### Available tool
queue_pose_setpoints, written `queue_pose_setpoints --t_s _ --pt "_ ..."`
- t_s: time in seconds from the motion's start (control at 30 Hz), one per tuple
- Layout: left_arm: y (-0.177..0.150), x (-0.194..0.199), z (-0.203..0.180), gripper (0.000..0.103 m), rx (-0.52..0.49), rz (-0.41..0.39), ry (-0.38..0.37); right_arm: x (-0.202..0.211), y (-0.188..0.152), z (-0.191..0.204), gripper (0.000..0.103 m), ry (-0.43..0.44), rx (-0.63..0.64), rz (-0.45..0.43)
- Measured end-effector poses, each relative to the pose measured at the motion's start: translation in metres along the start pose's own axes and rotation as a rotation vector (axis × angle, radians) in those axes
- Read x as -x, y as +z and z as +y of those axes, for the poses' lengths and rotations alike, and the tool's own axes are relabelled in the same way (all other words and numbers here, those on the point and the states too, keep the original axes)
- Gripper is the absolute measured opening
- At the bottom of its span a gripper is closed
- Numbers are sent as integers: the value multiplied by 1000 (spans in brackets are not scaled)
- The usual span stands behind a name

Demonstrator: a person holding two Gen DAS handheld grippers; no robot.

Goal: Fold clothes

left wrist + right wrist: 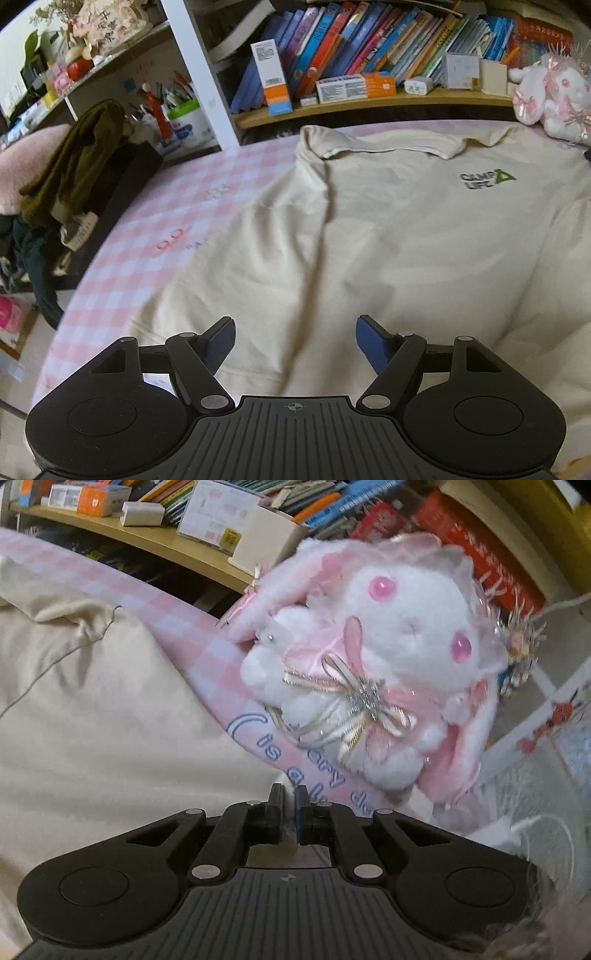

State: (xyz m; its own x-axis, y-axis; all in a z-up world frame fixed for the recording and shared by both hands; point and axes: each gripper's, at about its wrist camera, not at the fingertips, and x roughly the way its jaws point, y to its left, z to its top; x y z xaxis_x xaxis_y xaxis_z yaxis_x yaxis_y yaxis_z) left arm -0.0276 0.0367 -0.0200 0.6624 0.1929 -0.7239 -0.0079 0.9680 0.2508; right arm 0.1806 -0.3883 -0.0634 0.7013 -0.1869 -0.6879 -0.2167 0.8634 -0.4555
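My left jaws (295,341) stand wide apart, blue pads facing each other with nothing between them, hovering over the lower part of a cream sweatshirt (369,240). The sweatshirt lies spread face up on a pink-and-white checked bed sheet (147,229), stretching ahead of these jaws with its collar at the far end and a small "CAMP LIFE" print (485,179) ahead and to the right. Bare sheet shows to the left of the jaws. Beyond the collar runs a wooden shelf (369,103) packed with books and small boxes.

My right jaws (290,814) are drawn nearly together, only a thin slit between the pads; I cannot tell whether any cloth is caught in it. The cream sweatshirt (110,720) fills the space to the left of these jaws and reaches right up beside them. Just ahead and to the right a white-and-pink plush rabbit (388,657) lies on the sheet (207,653), close to the fingertips.
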Motion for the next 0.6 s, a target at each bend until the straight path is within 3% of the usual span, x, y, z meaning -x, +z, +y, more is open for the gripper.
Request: queue_pose_setpoints --t_s 0.1,0.13,0.23,0.37,0.5,0.6 --pt "5 -10 9 74 -29 1 18 0 6 -1 6 -7 -1 11" --pt "7 -13 12 74 -39 -2 20 3 7 -2 9 -7 -15 12" --pt "9 -19 17 74 -61 -24 3 28 9 -7 34 4 -74 -30" --pt "8 -25 23 74 -88 -58 -44 88 7 -5 38 105 -175 -101" --pt "3 -29 29 74 -113 -91 -110 144 1 30 51 239 -272 -115" --pt "-2 -28 37 74 -129 -115 -154 181 -12 75 57 277 -304 -92"
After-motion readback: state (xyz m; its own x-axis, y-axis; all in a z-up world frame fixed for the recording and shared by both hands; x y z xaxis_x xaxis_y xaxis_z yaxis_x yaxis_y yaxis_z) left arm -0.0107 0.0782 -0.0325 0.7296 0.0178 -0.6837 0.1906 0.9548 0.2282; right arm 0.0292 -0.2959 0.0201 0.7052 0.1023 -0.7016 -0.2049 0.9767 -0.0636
